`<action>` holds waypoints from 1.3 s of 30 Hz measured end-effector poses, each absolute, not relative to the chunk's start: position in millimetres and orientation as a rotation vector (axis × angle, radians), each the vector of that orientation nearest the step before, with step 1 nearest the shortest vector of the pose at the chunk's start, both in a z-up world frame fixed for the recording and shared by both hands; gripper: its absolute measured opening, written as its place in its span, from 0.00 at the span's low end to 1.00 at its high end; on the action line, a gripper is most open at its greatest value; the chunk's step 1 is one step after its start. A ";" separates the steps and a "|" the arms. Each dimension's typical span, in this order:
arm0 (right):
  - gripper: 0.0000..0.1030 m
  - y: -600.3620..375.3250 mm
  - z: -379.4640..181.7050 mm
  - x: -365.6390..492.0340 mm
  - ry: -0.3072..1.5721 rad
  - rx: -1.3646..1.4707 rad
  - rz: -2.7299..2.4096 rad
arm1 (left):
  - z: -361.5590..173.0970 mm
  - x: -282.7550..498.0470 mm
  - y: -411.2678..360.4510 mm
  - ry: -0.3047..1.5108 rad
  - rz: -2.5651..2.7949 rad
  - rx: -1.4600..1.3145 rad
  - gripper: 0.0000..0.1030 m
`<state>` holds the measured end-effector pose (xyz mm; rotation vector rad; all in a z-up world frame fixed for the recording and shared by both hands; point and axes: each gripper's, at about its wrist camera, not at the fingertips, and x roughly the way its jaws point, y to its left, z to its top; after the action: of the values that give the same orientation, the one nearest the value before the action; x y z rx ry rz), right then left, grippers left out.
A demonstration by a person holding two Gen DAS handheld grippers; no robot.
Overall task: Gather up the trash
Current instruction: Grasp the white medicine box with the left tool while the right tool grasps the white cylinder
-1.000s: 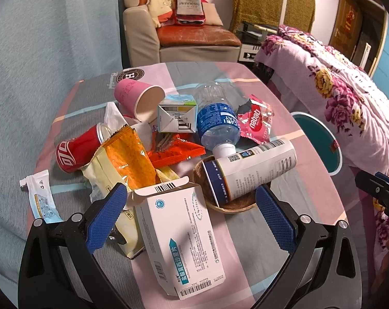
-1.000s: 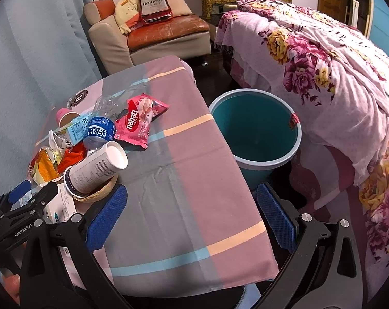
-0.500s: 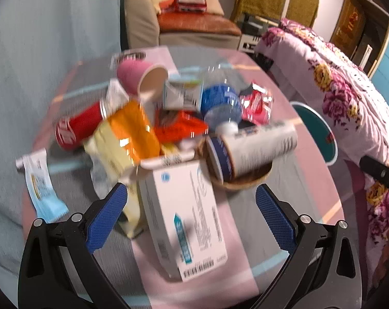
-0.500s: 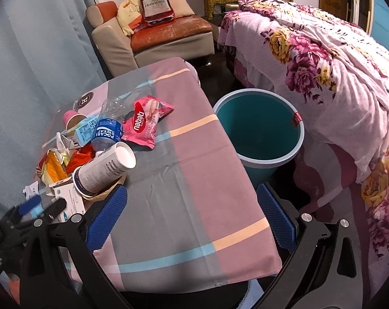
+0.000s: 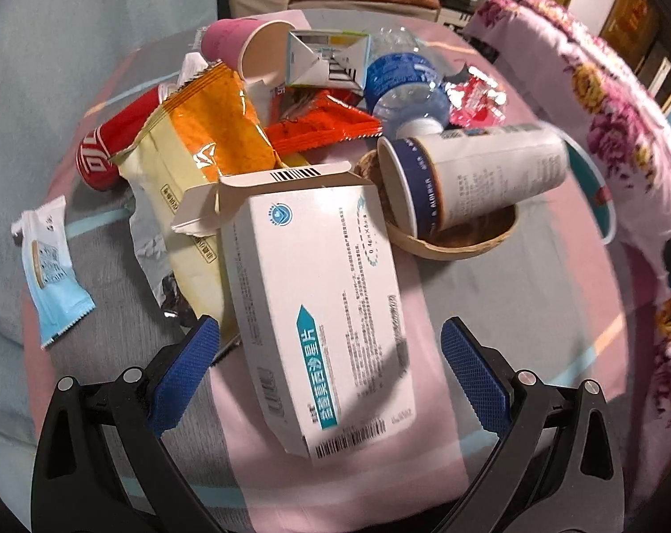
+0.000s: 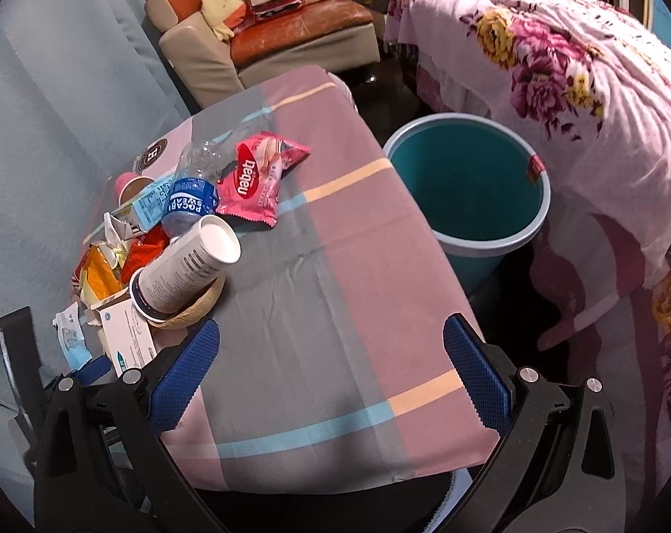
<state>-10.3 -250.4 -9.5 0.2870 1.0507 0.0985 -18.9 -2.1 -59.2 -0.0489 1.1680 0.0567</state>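
A pile of trash lies on the table. Nearest me is a white medicine box [image 5: 322, 311] with its flap open, and my left gripper [image 5: 326, 351] stands open with a blue pad on each side of the box's near end, not touching it. Behind it lie a yellow-orange snack bag [image 5: 202, 133], a red can [image 5: 109, 155], a pink paper cup [image 5: 242, 44], a plastic bottle [image 5: 402, 80] and a white canister [image 5: 477, 173] resting in a wooden bowl [image 5: 464, 240]. My right gripper [image 6: 331, 359] hangs open and holds nothing above the table's near edge. A teal bin [image 6: 464, 186] stands on the floor beside the table.
A pink nabati wrapper [image 6: 260, 177] and a small blue-white sachet [image 5: 46, 262] lie at the pile's edges. The plaid tablecloth [image 6: 335, 288] covers the table. A floral-covered bed [image 6: 557, 66] stands right of the bin, and a sofa [image 6: 291, 31] sits beyond the table.
My left gripper has come down and forward over the pile, so the white box now lies between its open fingers. My right gripper has drifted slightly, still open.
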 end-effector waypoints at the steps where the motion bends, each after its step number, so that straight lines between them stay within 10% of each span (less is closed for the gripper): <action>1: 0.94 -250.7 -11.1 -9.8 1.055 0.289 0.101 | -62.1 -17.1 -3.5 1.177 0.060 -0.044 0.97; 5: 0.94 -251.6 -17.7 -6.1 1.076 0.311 0.118 | -76.5 -10.1 -4.9 1.202 0.059 -0.046 0.96; 9: 0.94 -250.5 -24.0 -2.3 1.104 0.328 0.135 | -80.1 -10.7 4.0 1.211 -0.007 -0.113 0.69; 19: 0.94 -227.2 -21.7 16.3 1.125 0.342 0.224 | -32.3 -28.1 25.0 1.101 -0.101 -0.162 0.62; 22: 0.94 -214.4 -24.4 26.4 1.141 0.361 0.266 | -22.0 -26.0 29.7 1.074 -0.109 -0.164 0.35; 34: 0.93 -175.7 -46.0 66.7 1.167 0.516 0.372 | -51.4 -4.7 31.8 1.110 -0.164 -0.164 0.43; 39: 0.65 -173.3 -55.3 78.0 1.179 0.578 0.382 | -56.5 1.3 26.9 1.107 -0.233 -0.187 0.31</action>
<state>78.0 -173.3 -55.3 0.5784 1.1790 0.3821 1.3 26.9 -56.5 -0.1867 1.1074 -0.2327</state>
